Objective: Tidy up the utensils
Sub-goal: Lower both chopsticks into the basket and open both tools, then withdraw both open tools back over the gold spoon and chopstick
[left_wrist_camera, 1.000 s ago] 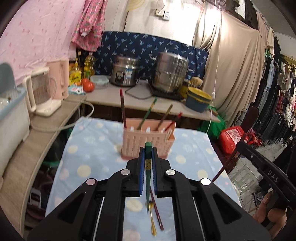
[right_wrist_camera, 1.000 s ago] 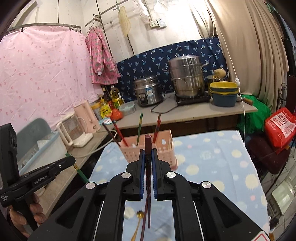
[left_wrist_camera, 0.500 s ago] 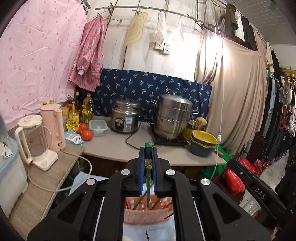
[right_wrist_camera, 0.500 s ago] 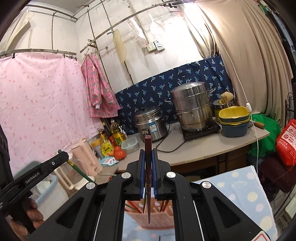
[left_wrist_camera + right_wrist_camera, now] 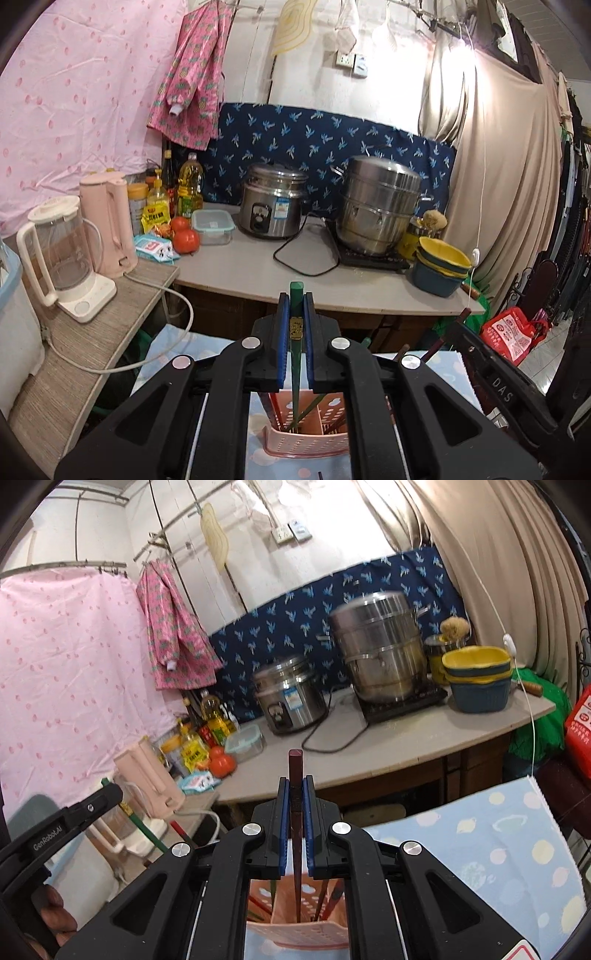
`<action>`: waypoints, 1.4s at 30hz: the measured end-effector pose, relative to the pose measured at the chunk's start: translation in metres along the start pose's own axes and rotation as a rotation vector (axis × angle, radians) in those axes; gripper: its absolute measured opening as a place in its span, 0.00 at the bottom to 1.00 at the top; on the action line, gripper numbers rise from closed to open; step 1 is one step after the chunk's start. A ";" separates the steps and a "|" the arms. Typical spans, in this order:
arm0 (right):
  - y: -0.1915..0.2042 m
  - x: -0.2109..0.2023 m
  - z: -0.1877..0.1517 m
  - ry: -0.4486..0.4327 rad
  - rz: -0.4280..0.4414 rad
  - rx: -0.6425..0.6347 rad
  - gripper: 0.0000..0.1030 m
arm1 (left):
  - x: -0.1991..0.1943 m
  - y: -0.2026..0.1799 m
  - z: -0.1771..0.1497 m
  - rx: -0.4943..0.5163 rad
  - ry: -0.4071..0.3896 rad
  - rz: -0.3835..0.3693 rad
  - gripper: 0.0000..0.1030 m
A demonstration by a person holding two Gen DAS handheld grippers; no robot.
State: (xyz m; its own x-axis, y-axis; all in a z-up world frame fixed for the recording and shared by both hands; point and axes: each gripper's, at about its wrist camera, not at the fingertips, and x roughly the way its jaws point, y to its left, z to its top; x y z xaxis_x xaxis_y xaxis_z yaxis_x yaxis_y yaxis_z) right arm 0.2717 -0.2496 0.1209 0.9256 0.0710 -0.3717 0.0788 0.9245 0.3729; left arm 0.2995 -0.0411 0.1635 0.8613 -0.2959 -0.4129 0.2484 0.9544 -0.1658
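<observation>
My left gripper (image 5: 296,306) is shut on a green chopstick (image 5: 296,354) held upright; its lower end reaches down into the pink perforated utensil basket (image 5: 306,441) right below. My right gripper (image 5: 295,790) is shut on a dark red chopstick (image 5: 296,834), also upright, its lower end inside the same pink basket (image 5: 299,932). Several other chopsticks lean in the basket. The right gripper shows at the right of the left wrist view (image 5: 498,384); the left gripper shows at the left of the right wrist view (image 5: 62,830).
The basket stands on a blue spotted tablecloth (image 5: 498,853). Behind is a counter (image 5: 258,266) with a rice cooker (image 5: 273,203), steel steamer pot (image 5: 380,206), stacked bowls (image 5: 441,269), tomatoes, bottles. A blender (image 5: 62,254) and pink kettle (image 5: 109,225) stand on the left shelf.
Both grippers tilted upward and came in over the basket. The chopsticks, held over the table a second ago, now reach down into the basket.
</observation>
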 end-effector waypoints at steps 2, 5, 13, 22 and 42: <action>0.000 0.006 -0.009 0.026 -0.002 -0.009 0.07 | 0.006 0.001 -0.008 0.001 0.022 -0.008 0.07; -0.001 0.006 -0.020 0.030 -0.030 -0.020 0.24 | 0.010 0.002 -0.016 -0.007 0.035 0.004 0.16; 0.000 -0.011 -0.033 0.043 -0.042 -0.038 0.35 | 0.003 0.001 -0.032 -0.013 0.058 0.018 0.33; 0.008 -0.038 -0.051 0.067 -0.037 -0.070 0.35 | -0.018 -0.004 -0.046 0.001 0.077 0.016 0.33; -0.005 -0.105 -0.143 0.219 -0.080 -0.099 0.35 | -0.062 -0.008 -0.152 0.015 0.260 0.022 0.33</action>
State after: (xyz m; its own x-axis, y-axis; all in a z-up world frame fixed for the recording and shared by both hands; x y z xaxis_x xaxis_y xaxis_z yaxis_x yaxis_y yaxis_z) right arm 0.1215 -0.2085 0.0364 0.8150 0.0655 -0.5757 0.1020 0.9619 0.2538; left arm 0.1771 -0.0366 0.0544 0.7241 -0.2739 -0.6329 0.2394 0.9605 -0.1418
